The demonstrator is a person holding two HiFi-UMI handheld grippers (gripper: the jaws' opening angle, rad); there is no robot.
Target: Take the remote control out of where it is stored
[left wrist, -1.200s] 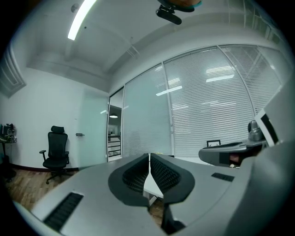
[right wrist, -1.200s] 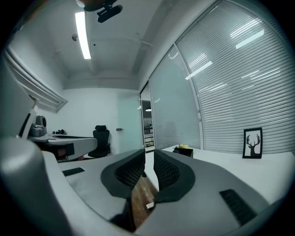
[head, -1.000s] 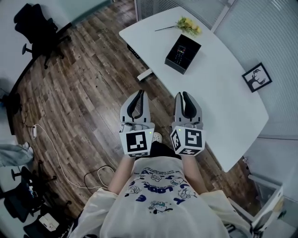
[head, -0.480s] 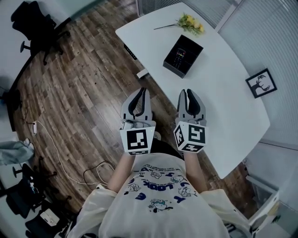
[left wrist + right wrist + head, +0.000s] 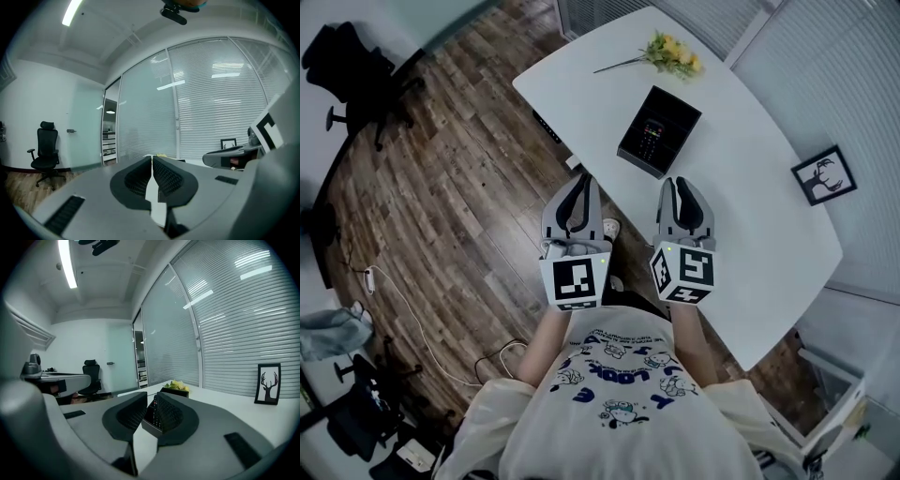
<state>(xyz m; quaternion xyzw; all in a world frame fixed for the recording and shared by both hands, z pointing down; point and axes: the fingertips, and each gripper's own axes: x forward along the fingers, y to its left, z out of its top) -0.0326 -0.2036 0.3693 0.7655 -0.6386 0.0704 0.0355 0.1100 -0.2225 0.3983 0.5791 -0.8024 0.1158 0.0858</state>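
Head view shows the black box (image 5: 675,114) nearer than a second ago, at twelve o'clock just beyond the left gripper (image 5: 583,180) and right gripper (image 5: 672,181). One remote control (image 5: 651,139) lies inside that single box on the white table (image 5: 750,197). Both grippers' jaws are pressed together, empty.

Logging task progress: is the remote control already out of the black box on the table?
No, the remote control lies inside the open black box on the white table.
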